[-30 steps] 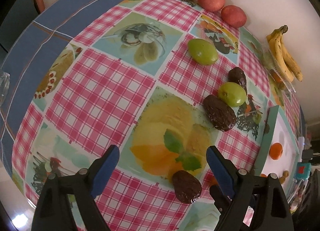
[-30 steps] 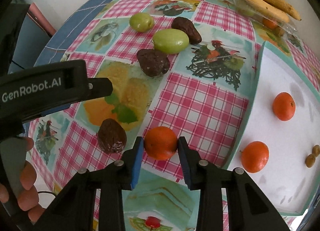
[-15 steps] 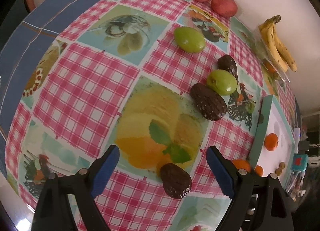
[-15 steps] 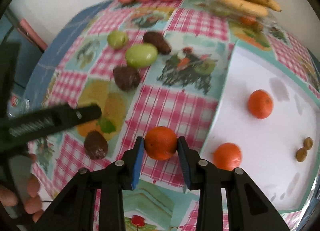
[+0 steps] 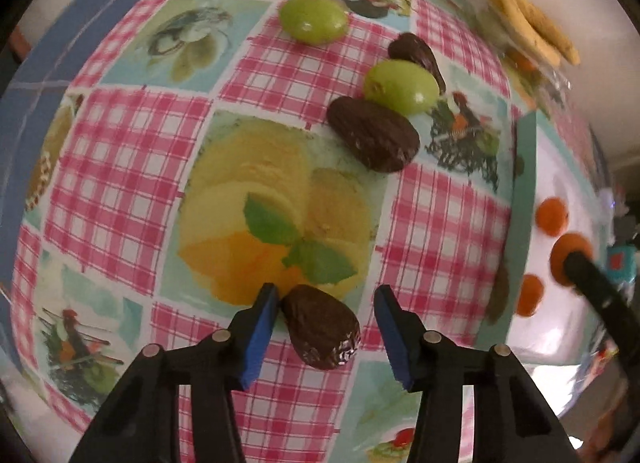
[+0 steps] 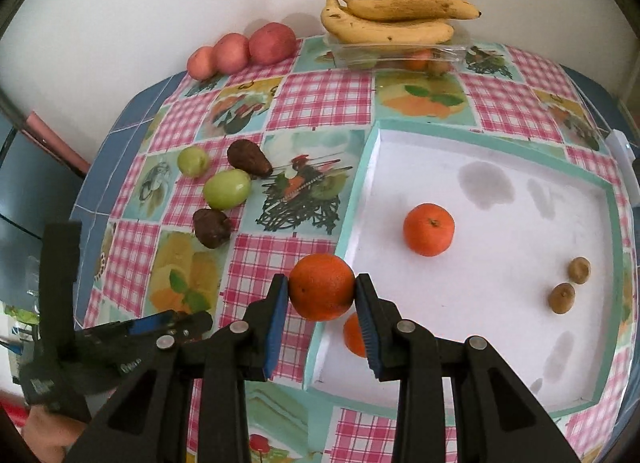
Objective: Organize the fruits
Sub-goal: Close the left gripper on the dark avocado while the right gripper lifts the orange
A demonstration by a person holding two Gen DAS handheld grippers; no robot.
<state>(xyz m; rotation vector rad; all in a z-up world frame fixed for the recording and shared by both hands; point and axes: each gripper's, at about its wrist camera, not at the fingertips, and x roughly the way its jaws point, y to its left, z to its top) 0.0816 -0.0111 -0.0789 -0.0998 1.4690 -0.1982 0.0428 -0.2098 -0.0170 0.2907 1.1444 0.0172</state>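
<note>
right now the right gripper point(image 6: 322, 289) is clenched on an orange point(image 6: 322, 287), lifted over the near-left edge of the white tray point(image 6: 500, 343). two more oranges lie inside the tray: one point(image 6: 428, 229) near its middle, another point(image 6: 354, 335) partly hidden behind the right finger. two small brown fruits point(image 6: 561, 297) sit toward the tray's right side.

the left gripper point(image 5: 326, 327) has its jaws spread around a dark brown avocado point(image 5: 320, 327) on the checked tablecloth point(image 5: 120, 167); the left pad looks to be touching or just beside it, though blur makes that hard to tell, and the right pad stands clear. farther off lie another dark avocado point(image 5: 374, 135), touching a green fruit point(image 5: 402, 86), with bananas point(image 6: 392, 21) on a clear box by the wall.
</note>
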